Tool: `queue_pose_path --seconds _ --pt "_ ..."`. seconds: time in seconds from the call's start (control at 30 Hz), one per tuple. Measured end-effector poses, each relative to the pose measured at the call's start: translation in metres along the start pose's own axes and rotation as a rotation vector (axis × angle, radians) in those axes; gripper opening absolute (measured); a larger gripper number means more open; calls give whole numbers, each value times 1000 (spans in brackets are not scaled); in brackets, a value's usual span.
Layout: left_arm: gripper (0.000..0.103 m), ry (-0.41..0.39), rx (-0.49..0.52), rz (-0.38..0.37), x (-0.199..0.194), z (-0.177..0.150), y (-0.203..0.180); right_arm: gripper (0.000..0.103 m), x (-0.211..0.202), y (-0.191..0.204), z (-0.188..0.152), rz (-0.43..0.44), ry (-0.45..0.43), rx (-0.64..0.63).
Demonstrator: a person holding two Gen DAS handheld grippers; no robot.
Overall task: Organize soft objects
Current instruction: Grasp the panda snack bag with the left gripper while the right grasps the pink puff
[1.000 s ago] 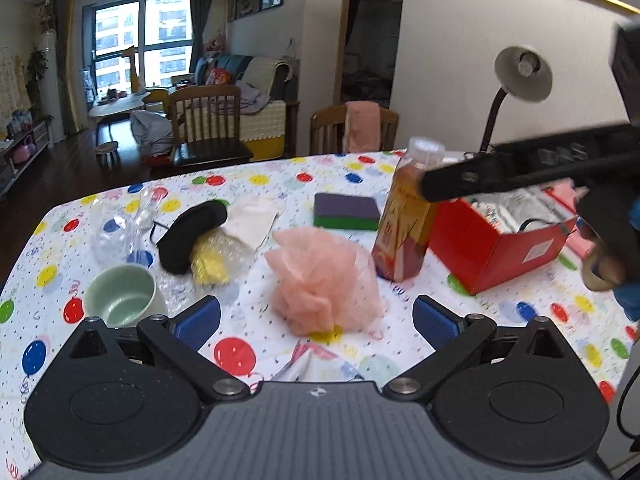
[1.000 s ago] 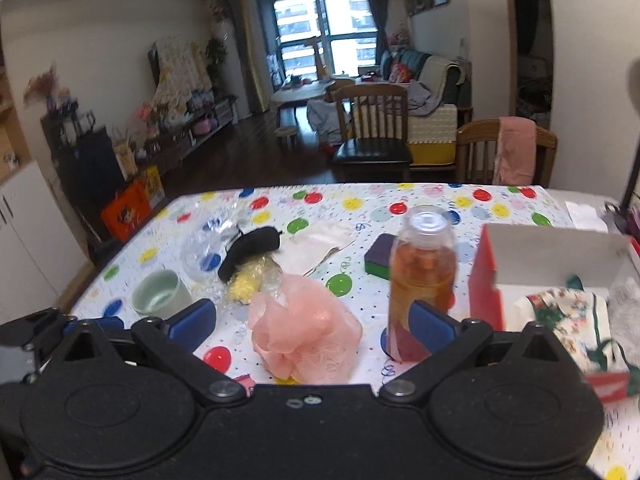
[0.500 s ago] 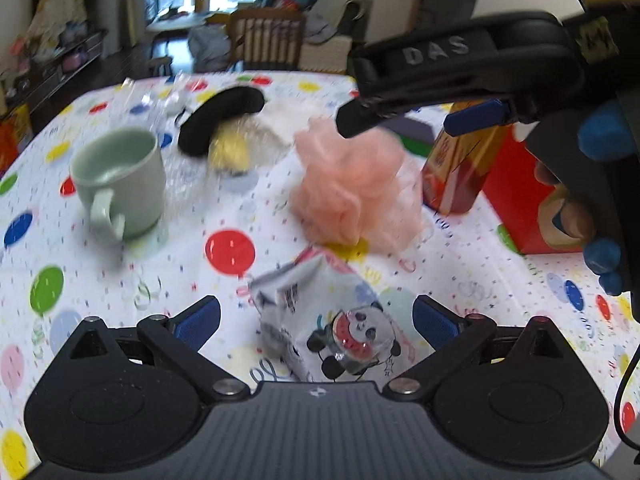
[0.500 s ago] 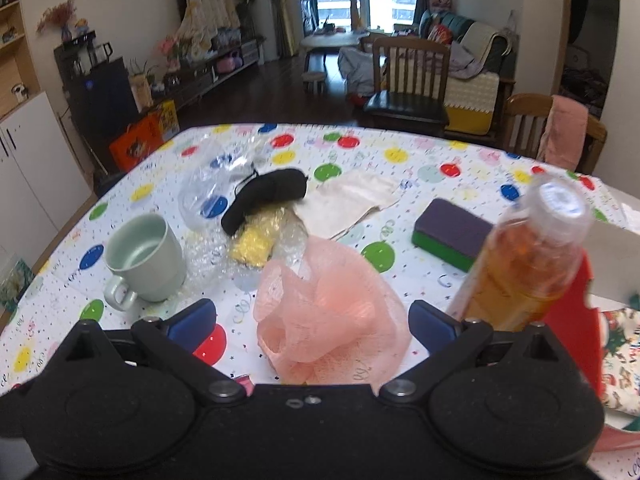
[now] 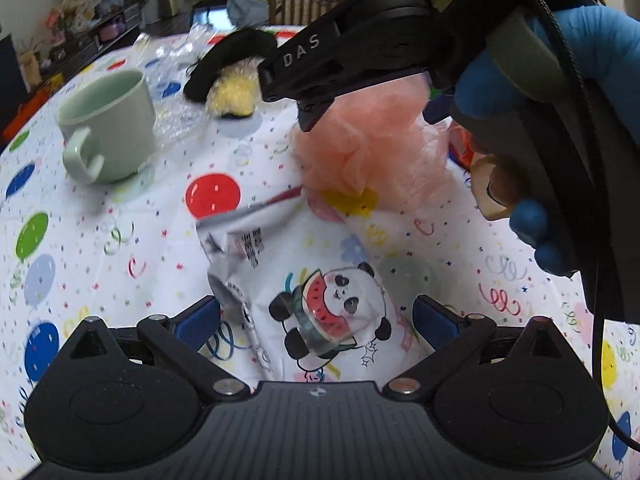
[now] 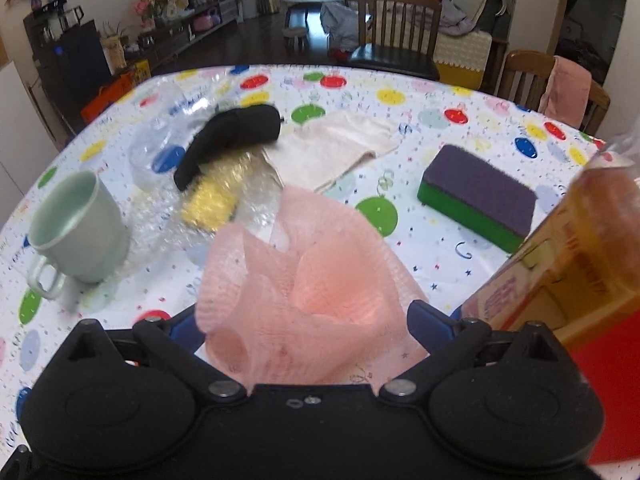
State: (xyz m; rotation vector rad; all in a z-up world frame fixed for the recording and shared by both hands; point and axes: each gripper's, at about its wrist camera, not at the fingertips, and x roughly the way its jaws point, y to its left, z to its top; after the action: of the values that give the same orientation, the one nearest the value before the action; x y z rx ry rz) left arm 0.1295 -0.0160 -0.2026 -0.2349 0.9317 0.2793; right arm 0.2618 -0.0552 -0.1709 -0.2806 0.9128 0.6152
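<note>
**Both tools spread wide over the soft stuff**

So the left tool (image 5: pixel 316 316) is spread wide with the panda-print pouch (image 5: pixel 320 280) lying between its blue pads, nothing pinched. That pouch sits flat at the near edge of the counter (image 5: pixel 100 240), the one with the polka-dot cloth, and its crinkled silver end points toward the red dot.

The right tool (image 6: pixel 302 320) is spread wide too, with the pink mesh pouf (image 6: pixel 304 264) bunched up between its pads; can't tell if they actually touch it. From the left camera you can see the right tool coming in from above, held in a blue-gloved hand (image 5: pixel 560 60), over that pouf (image 5: pixel 372 148).

Further back: a pale green mug (image 6: pixel 76 228) toward the left edge, a black eye mask (image 6: pixel 232 136) lying on a yellow thing in crinkly plastic (image 6: pixel 208 200), a cream cloth (image 6: pixel 336 148), and a purple-and-green sponge (image 6: pixel 476 196). An amber bottle (image 6: pixel 600 216) stands by the right edge next to a red box (image 6: pixel 608 392).
</note>
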Motion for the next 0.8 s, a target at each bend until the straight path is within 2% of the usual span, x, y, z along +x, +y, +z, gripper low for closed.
queue_pose_path --seconds 0.1,0.23,0.33,0.4,0.47,0.67,0.8 --pt "103 -1 -31 11 3 -3 2 97 9 0 -2 1 23 -23" --pt "101 -10 -33 19 3 -4 0 86 14 0 -2 11 26 -51" --pt "91 -19 -42 18 -3 -3 2 78 11 1 -1 19 14 -69" --pt "88 -16 -55 8 -5 -2 5 67 9 1 -1 28 10 -66" --pt "84 -16 -62 1 -6 -2 7 60 7 1 0 41 9 -61" --pt "80 -10 -61 -23 -9 -2 15 35 -6 0 0 58 -8 -58" --pt "79 -2 -69 -34 -12 0 23 28 -21 2 -1 60 -37 -63"
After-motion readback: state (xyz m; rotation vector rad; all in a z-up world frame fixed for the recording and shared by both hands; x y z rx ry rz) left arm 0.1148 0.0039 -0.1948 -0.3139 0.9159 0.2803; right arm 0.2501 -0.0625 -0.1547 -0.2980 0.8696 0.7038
